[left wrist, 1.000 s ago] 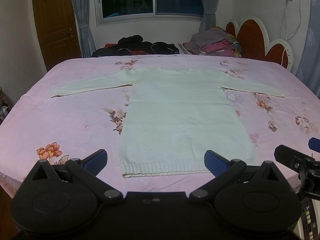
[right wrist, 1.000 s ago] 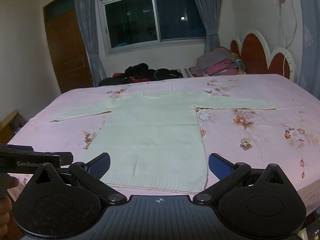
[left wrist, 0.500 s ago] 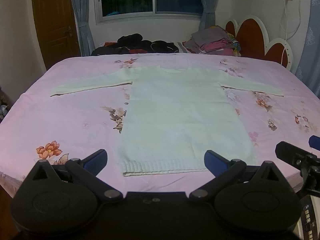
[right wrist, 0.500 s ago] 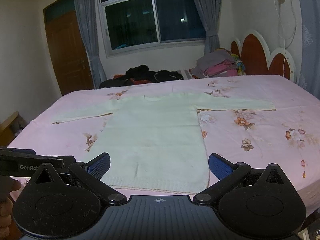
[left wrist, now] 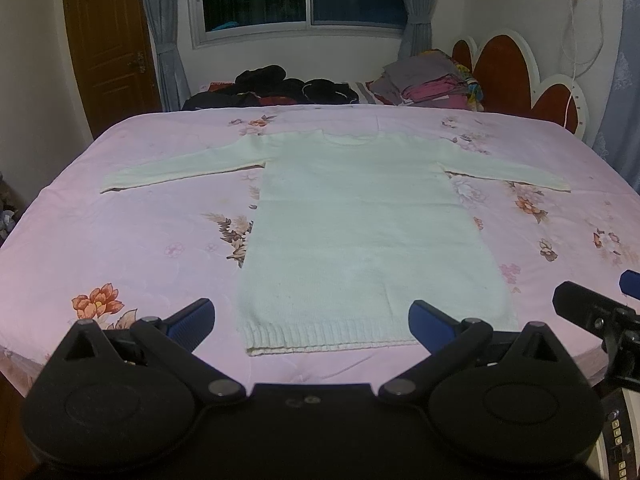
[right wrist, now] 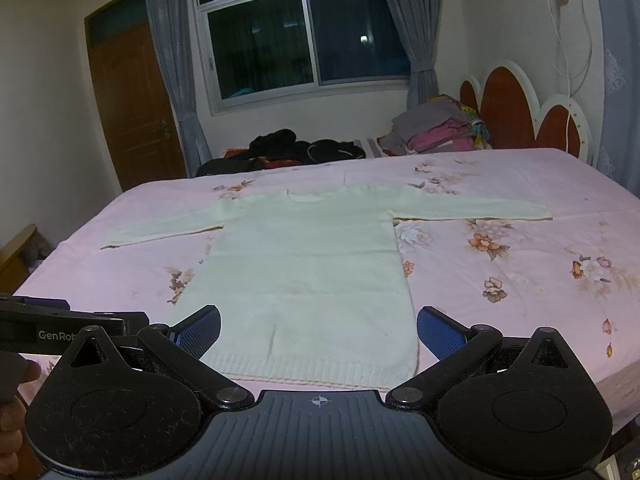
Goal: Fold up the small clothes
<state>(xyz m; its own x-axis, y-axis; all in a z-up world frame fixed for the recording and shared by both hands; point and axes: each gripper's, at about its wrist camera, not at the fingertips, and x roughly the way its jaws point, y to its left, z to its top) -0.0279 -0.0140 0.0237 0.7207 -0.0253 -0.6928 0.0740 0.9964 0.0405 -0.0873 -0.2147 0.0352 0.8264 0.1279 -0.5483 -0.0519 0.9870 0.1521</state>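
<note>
Bedroom with a pink flowered bedsheet (left wrist: 132, 240): a cream knitted sweater (left wrist: 360, 232) is lying flat on it, not yet folded.

Its ribbed hem is lying along the near edge of the bed, the collar is pointing to the far edge, and both sleeves are spreading out sideways. The left gripper (left wrist: 310, 322) and the right gripper (right wrist: 319, 330) are hovering at the near edge, both spread wide and holding nothing. I think the knit is soft, light and floppy, so pinching a sleeve cuff or a hem corner seems best.
</note>
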